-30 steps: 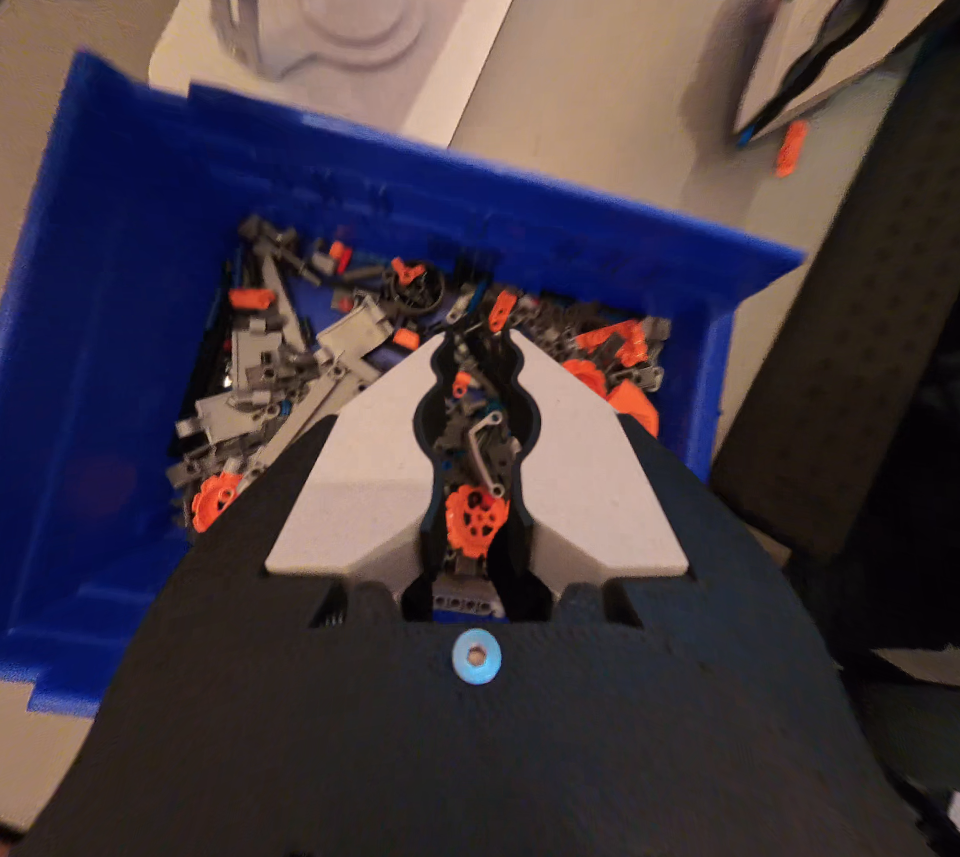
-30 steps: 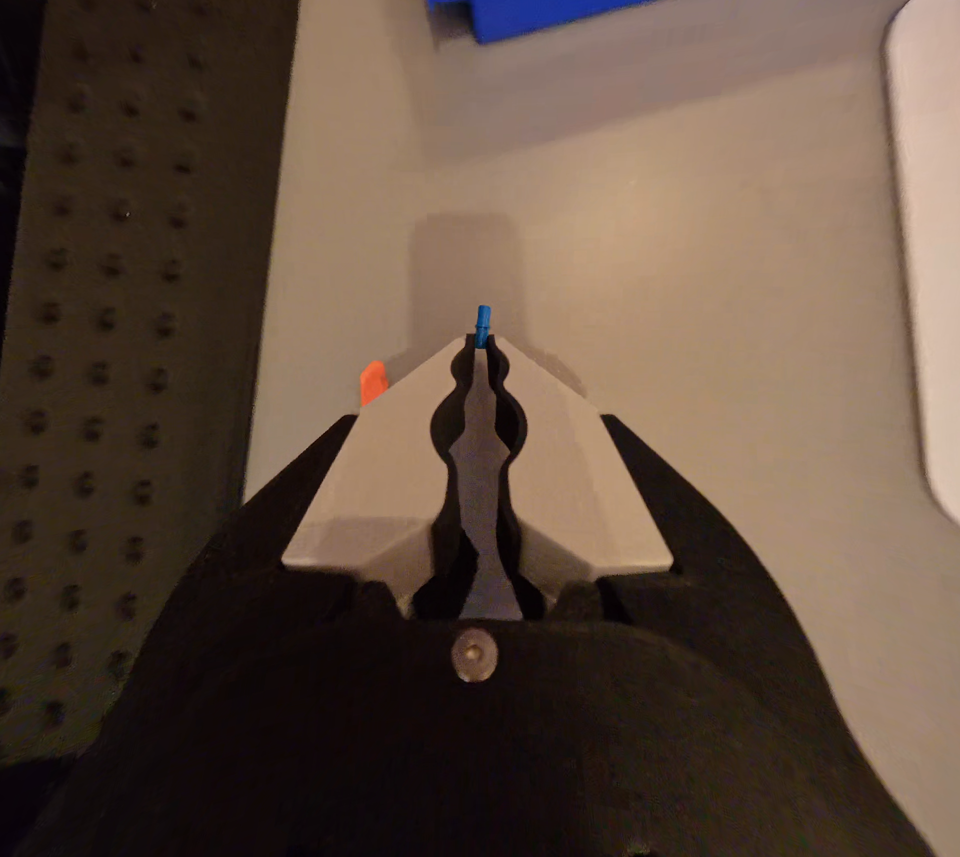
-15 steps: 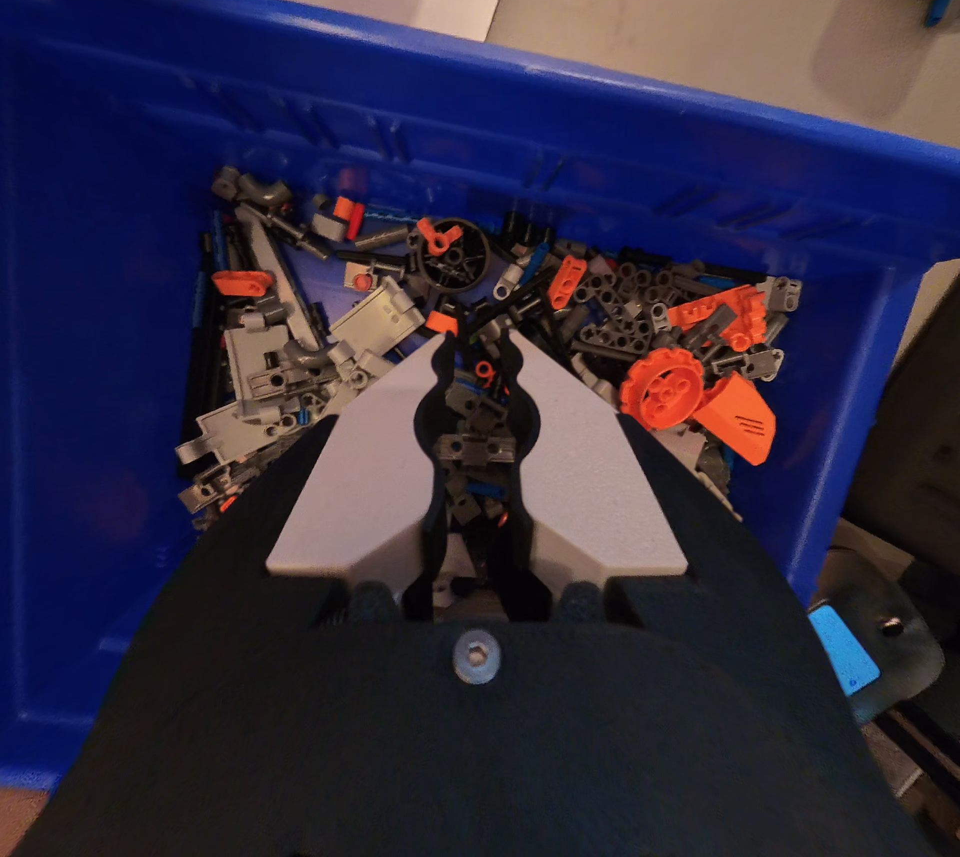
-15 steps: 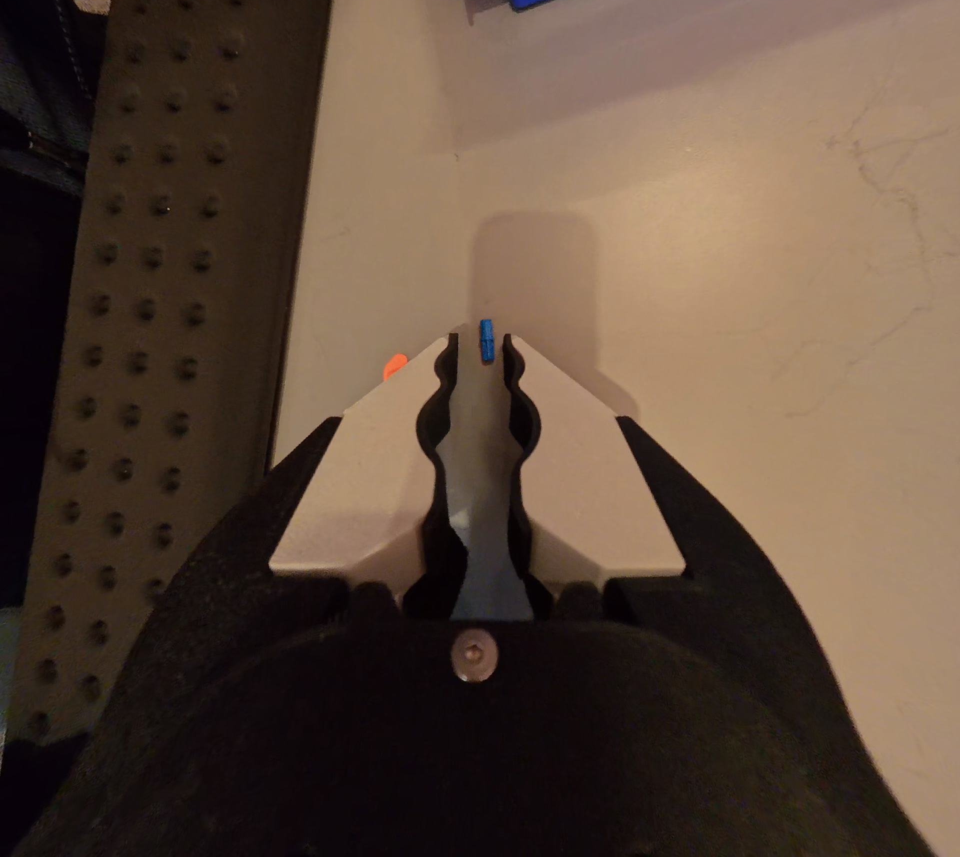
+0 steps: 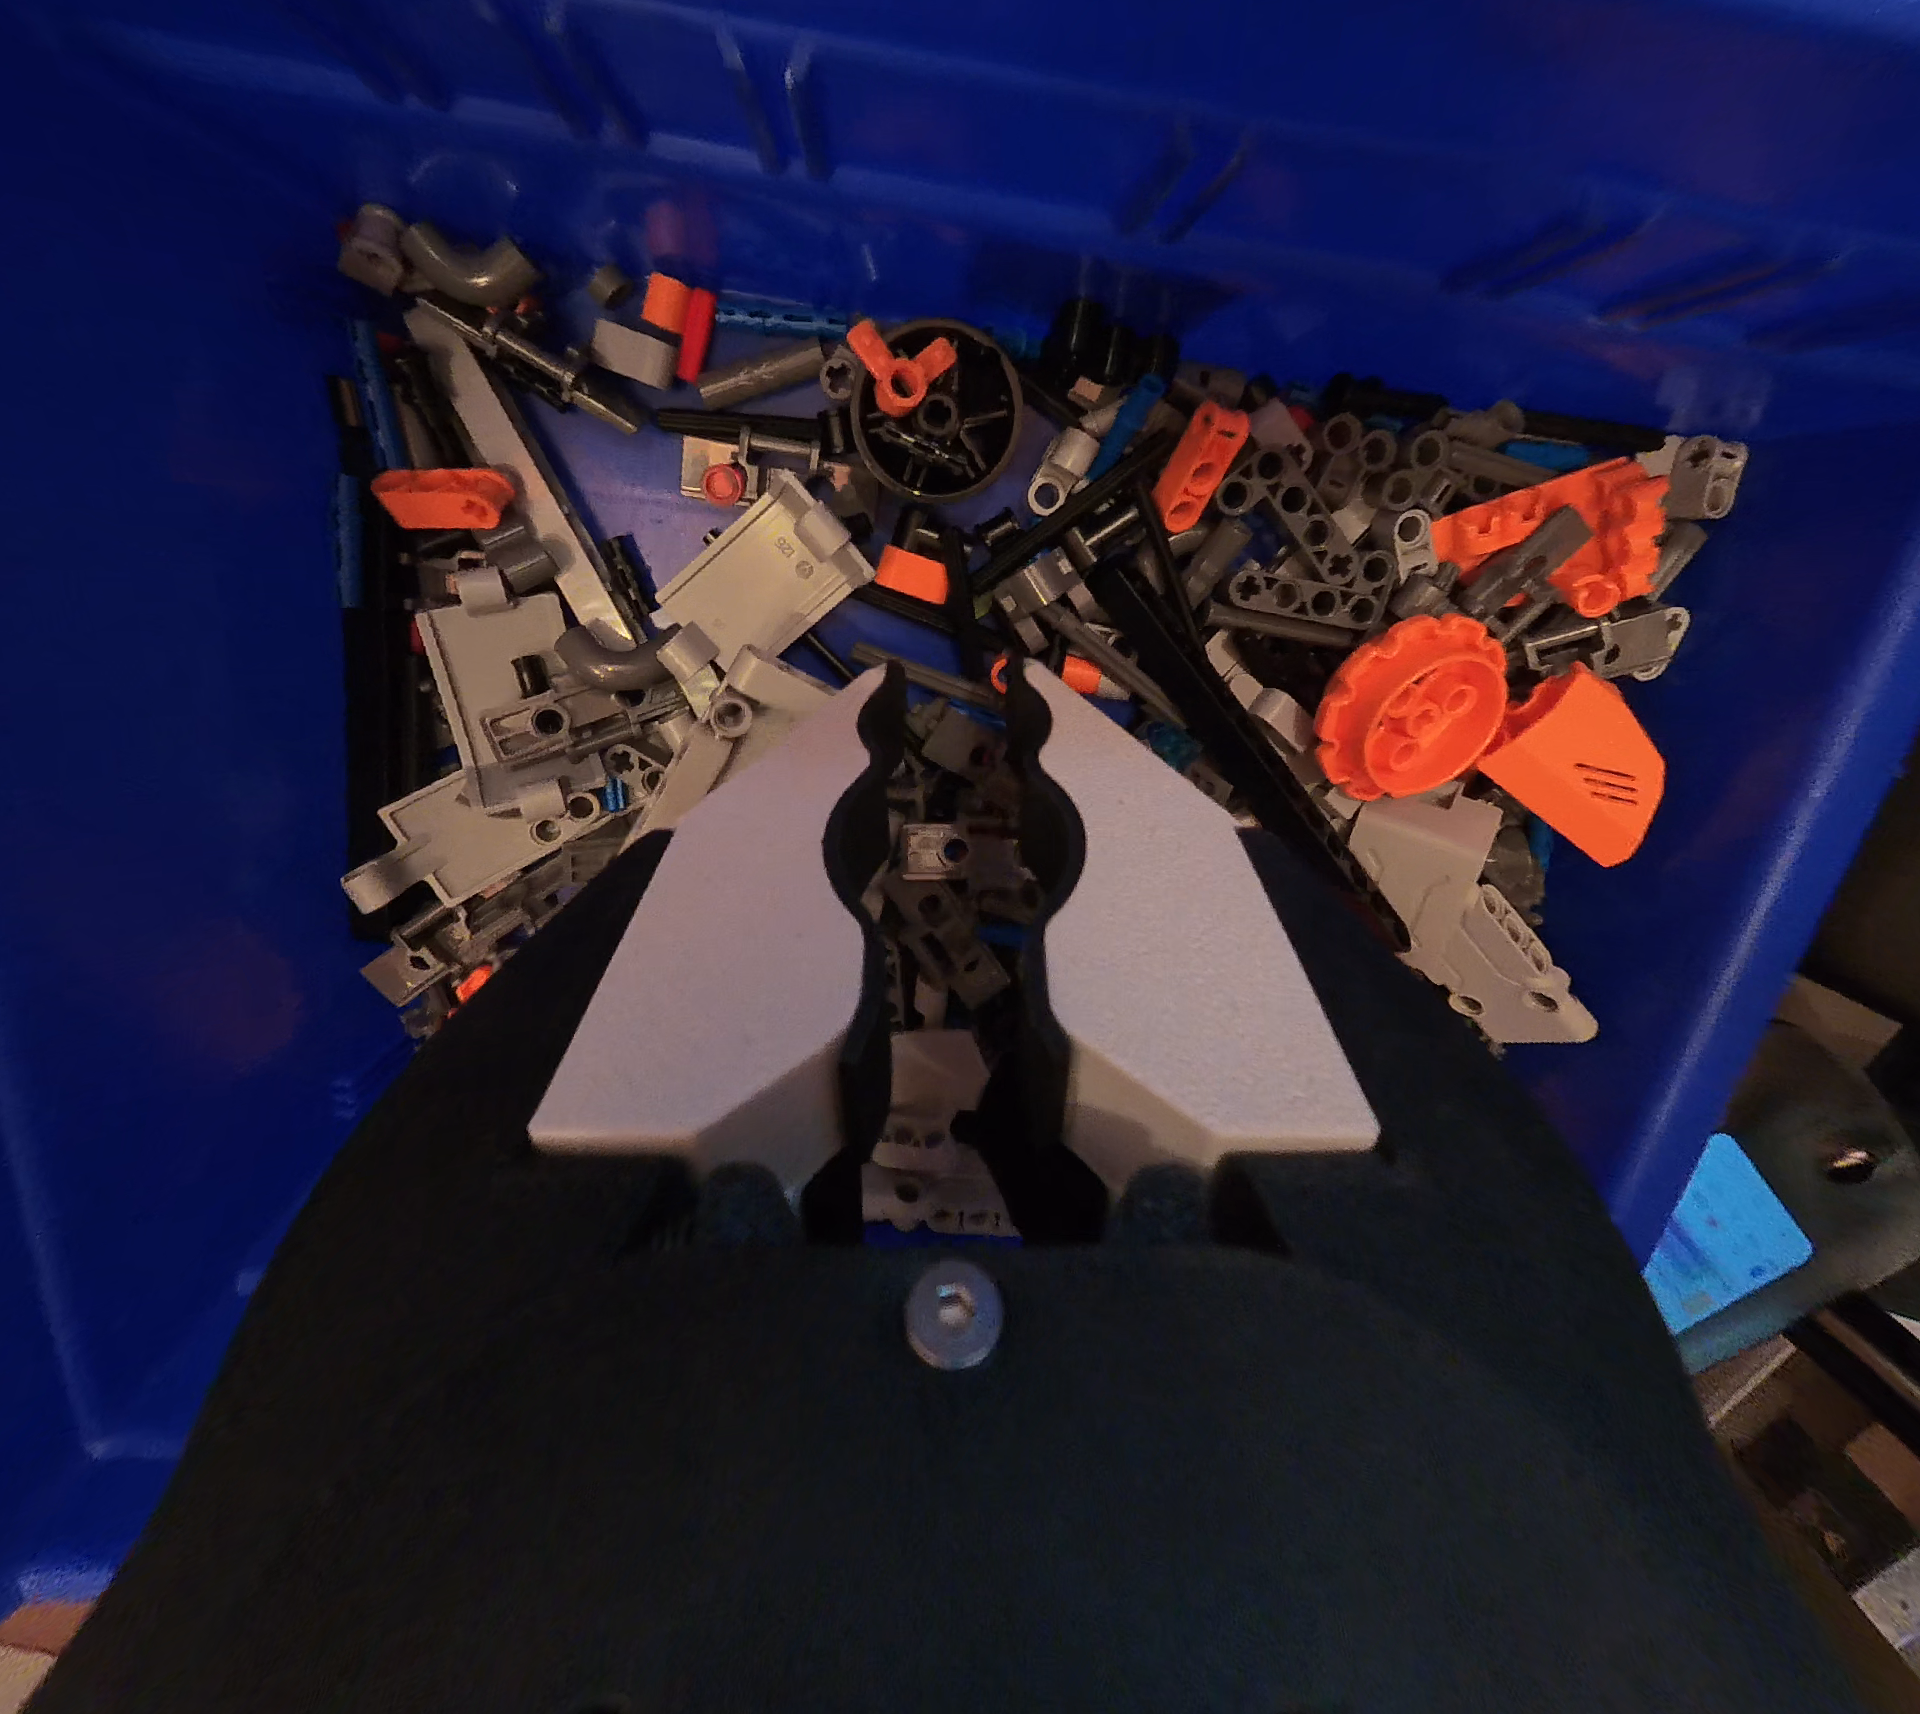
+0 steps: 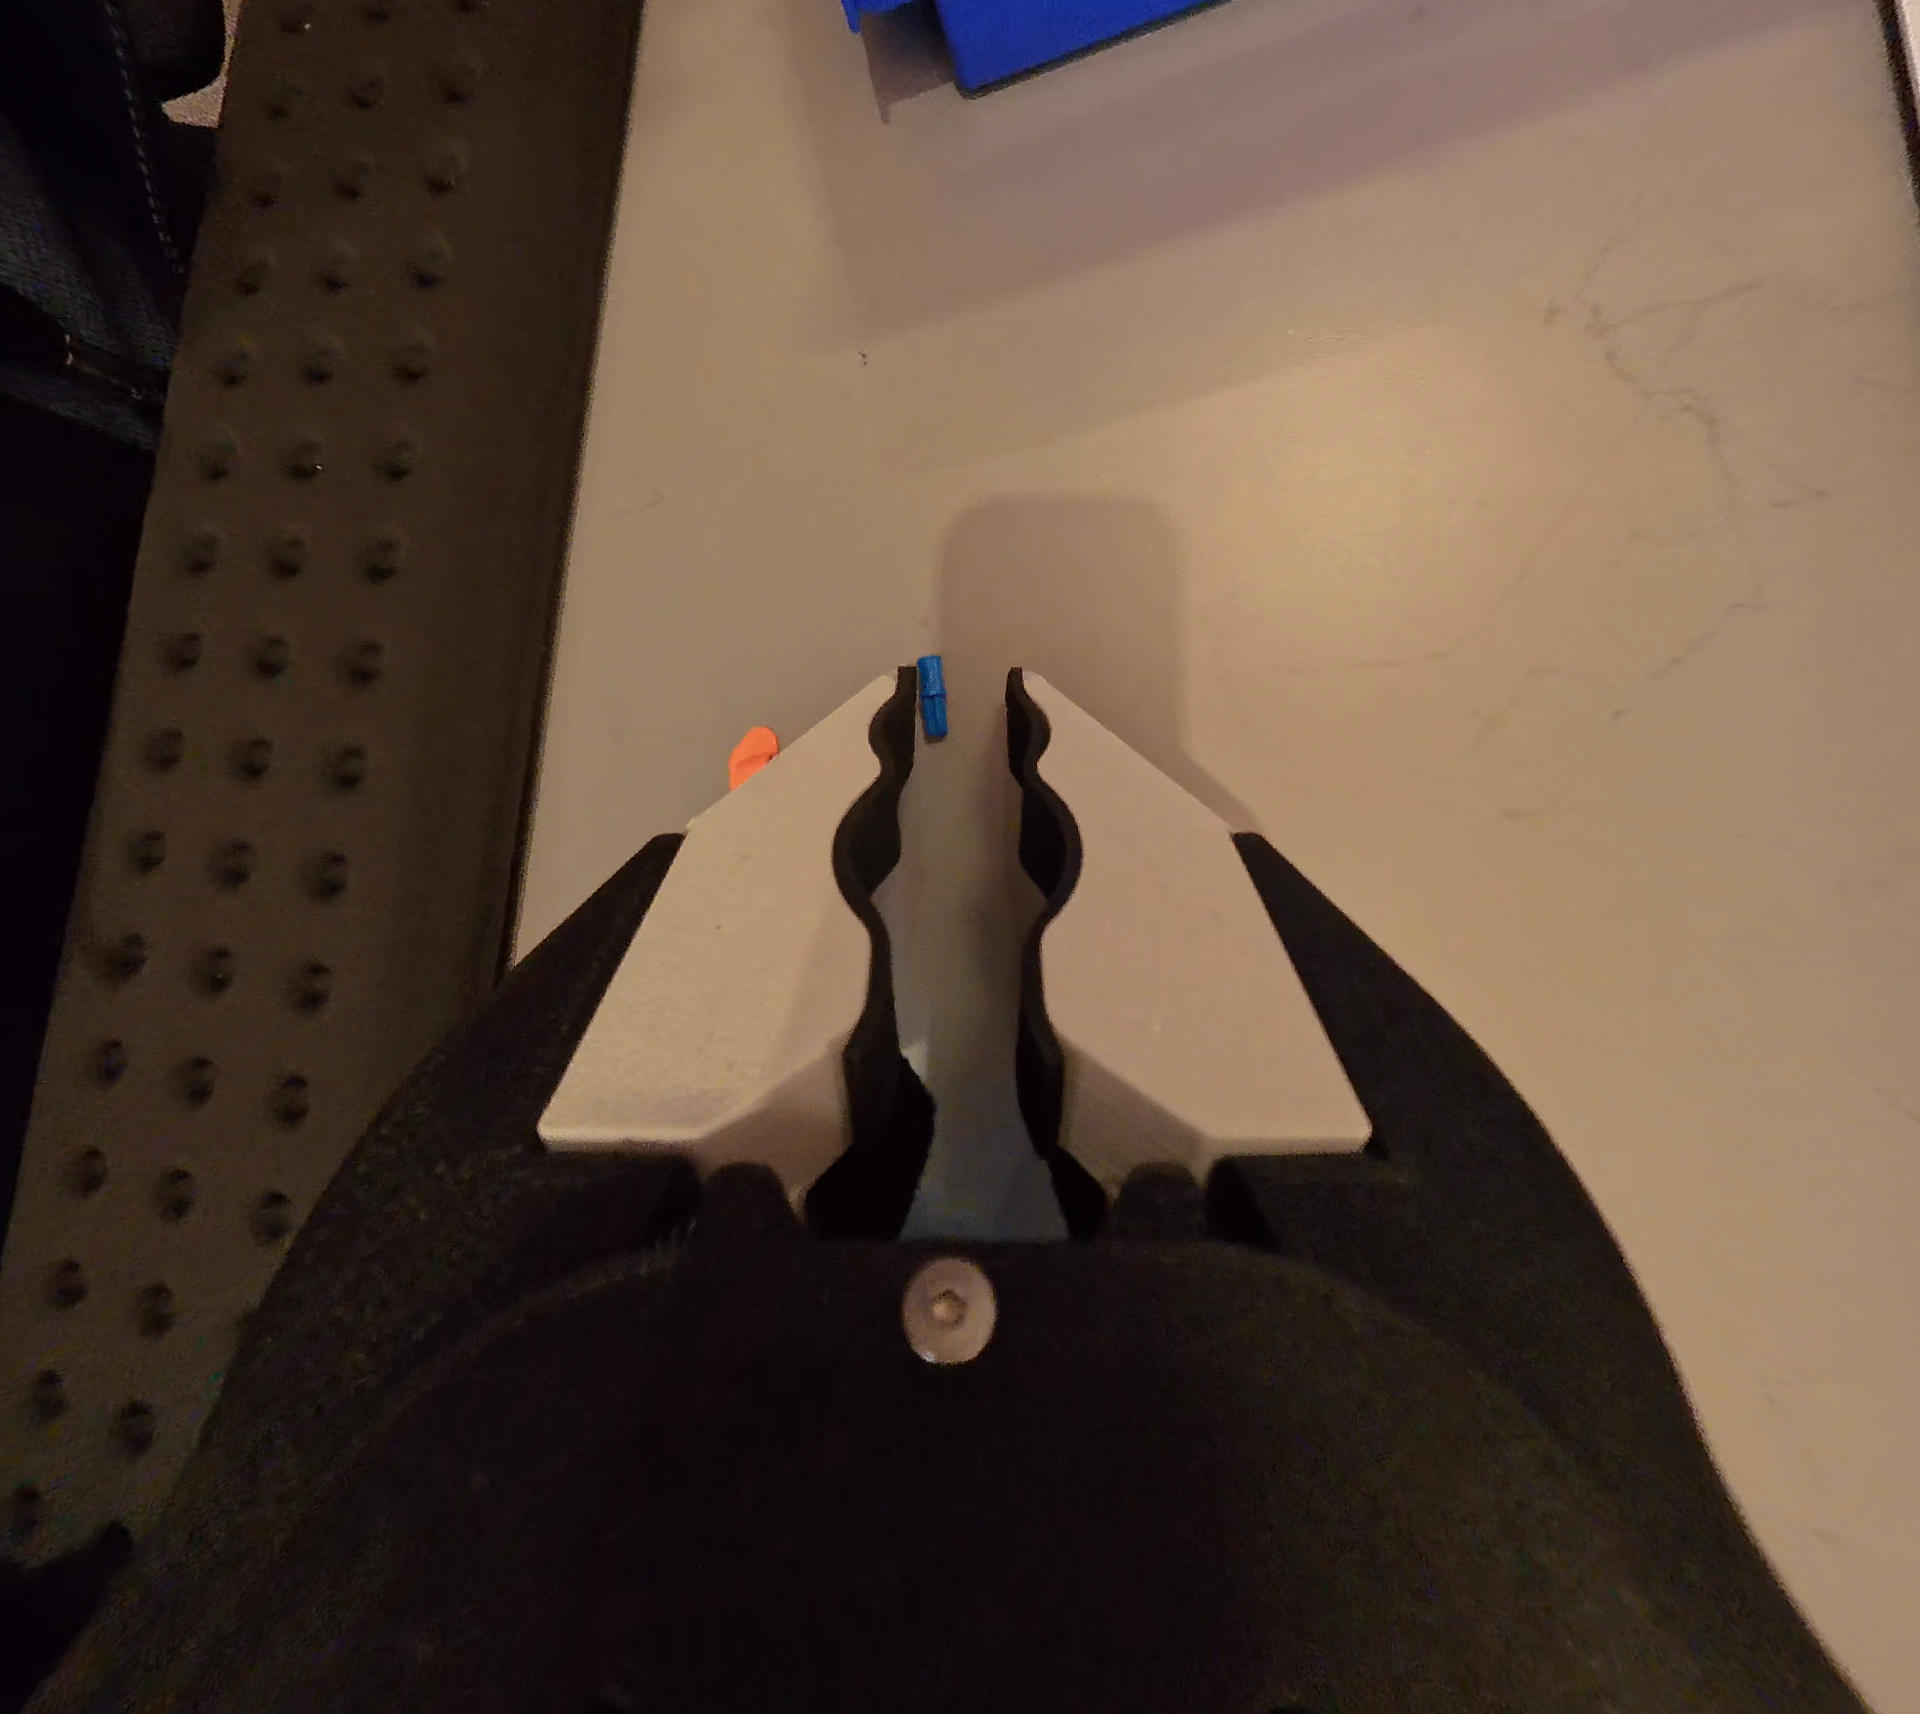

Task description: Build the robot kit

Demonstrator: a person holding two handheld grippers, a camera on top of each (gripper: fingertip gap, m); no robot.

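Blue bin (image 5: 312, 833) of grey, black, orange building pieces (image 5: 1299, 542) under parted left fingers (image 5: 727, 916); right fingers (image 6: 1174, 916) likewise apart around blue pin (image 6: 932, 696).

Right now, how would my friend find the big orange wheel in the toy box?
Look in the blue bin, at the pile of building pieces. On the right side lies the orange wheel, beside an orange curved panel. It is the only round, toothed orange piece.

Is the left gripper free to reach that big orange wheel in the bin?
Probably yes. The left gripper hovers open above the blue bin, and the orange wheel lies on top of the pile, uncovered.
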